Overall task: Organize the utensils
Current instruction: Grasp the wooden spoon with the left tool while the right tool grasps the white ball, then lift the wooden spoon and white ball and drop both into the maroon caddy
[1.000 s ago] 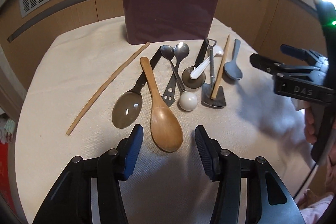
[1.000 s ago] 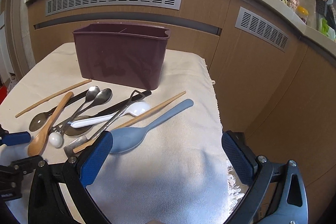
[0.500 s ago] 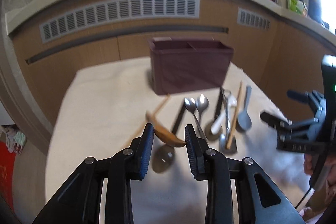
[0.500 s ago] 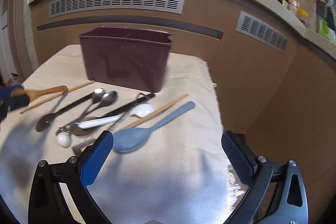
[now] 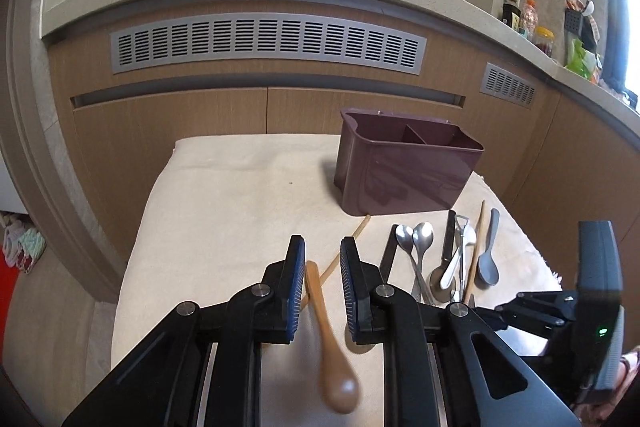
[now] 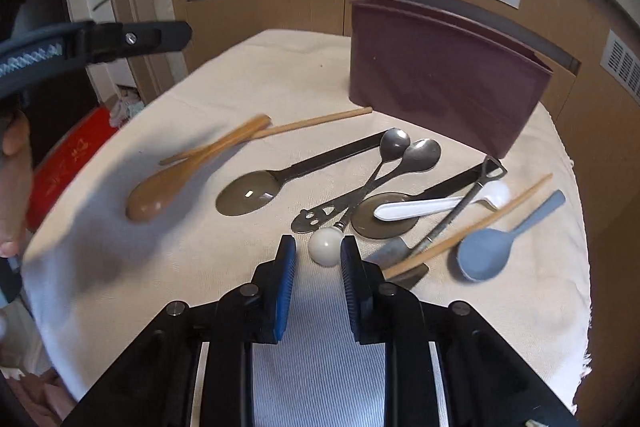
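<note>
My left gripper [image 5: 322,251] has its jaws narrowly apart; the blurred wooden spoon [image 5: 329,339] hangs between them, bowl down, and no firm grip shows. In the right wrist view the same wooden spoon [image 6: 188,171] appears blurred just above the cloth at the left. My right gripper [image 6: 318,253] has its jaws narrowed and holds nothing, just in front of a white ball-ended utensil [image 6: 326,247]. The maroon utensil holder [image 5: 404,167] with compartments stands at the back of the table.
Several utensils lie on the cream cloth [image 6: 200,99]: a chopstick [image 6: 280,129], a dark ladle [image 6: 280,179], two steel spoons [image 6: 404,153], a white spoon [image 6: 440,205], a second chopstick [image 6: 472,227], a blue spoon [image 6: 496,243]. Wooden cabinets stand behind.
My left gripper shut around the wooden spoon and lifted it off the cloth; the spoon now dangles blurred. My right gripper narrowed from wide open and moved left toward the utensil pile.
</note>
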A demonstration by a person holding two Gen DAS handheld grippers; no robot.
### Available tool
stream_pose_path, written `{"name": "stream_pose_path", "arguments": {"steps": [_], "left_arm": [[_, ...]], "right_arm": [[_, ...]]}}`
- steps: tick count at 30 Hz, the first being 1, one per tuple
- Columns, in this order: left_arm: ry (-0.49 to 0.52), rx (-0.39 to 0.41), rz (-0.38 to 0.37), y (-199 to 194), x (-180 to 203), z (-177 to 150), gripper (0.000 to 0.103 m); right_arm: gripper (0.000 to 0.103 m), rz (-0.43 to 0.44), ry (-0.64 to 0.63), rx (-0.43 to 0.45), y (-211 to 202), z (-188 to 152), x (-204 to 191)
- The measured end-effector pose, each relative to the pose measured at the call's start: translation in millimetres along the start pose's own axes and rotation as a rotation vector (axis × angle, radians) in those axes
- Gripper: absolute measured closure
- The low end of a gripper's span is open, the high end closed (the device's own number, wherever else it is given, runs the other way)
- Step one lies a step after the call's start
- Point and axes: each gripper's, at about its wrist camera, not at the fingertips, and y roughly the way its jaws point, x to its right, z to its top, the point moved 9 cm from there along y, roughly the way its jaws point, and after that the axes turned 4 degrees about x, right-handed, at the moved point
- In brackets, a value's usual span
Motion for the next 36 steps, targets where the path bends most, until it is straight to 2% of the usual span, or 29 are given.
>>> {"name": "stream_pose_path", "arguments": {"steps": [2,6,12,14,16,18,22,26,28,32,36], "left_arm": [[-0.019,-0.01,-0.005,0.5,-3.2,-4.0,0.084],[-0.06,-0.042,-0.003,-0.7,-12.1,-13.1,0.084],[-0.073,-0.147,-0.027,-1.7,-10.3,-52.7,0.079],[-0.061,-0.18,-0.046,-3.5,0.7,-69.0,0.074],[-0.048,-0.203,-0.058,-6.5,12.2,-84.0,0.06],[-0.038,-0.213,-0.047,-7.8,21.6,-95.3,0.052],[-0.051,-0.233,-0.02,0.8,26.0,-93.7,0.051],[-0.064,-0.311,-0.026,27.7,20.8,-70.4,0.052],[-0.039,-0.345,-0.017,43.8,18.5,-57.5,0.064],[0.014,-0.402,0.049,79.2,6.4,-43.2,0.069],[0.002,-0.491,0.058,108.1,-2.3,-50.2,0.071]], "right_arm": [[0.082,-0.032,-0.016,-0.016,9.6,0.3,0.0],[0.083,-0.041,-0.041,-0.026,15.2,0.0,-0.9],[0.084,-0.064,-0.05,0.025,-10.4,11.7,9.3],[0.084,-0.067,-0.03,0.057,-26.1,20.9,16.6],[0.084,-0.061,-0.009,0.092,-42.7,30.5,24.7],[0.084,-0.071,0.0,0.124,-56.2,39.8,33.3],[0.084,-0.069,0.04,0.164,-75.8,52.4,50.6],[0.084,-0.027,0.097,0.16,-81.6,55.3,64.8],[0.084,-0.033,0.11,0.161,-84.1,55.6,71.6],[0.084,-0.021,0.125,0.167,-86.4,56.0,79.6],[0.084,-0.014,0.121,0.158,-84.1,53.4,81.9]]}}
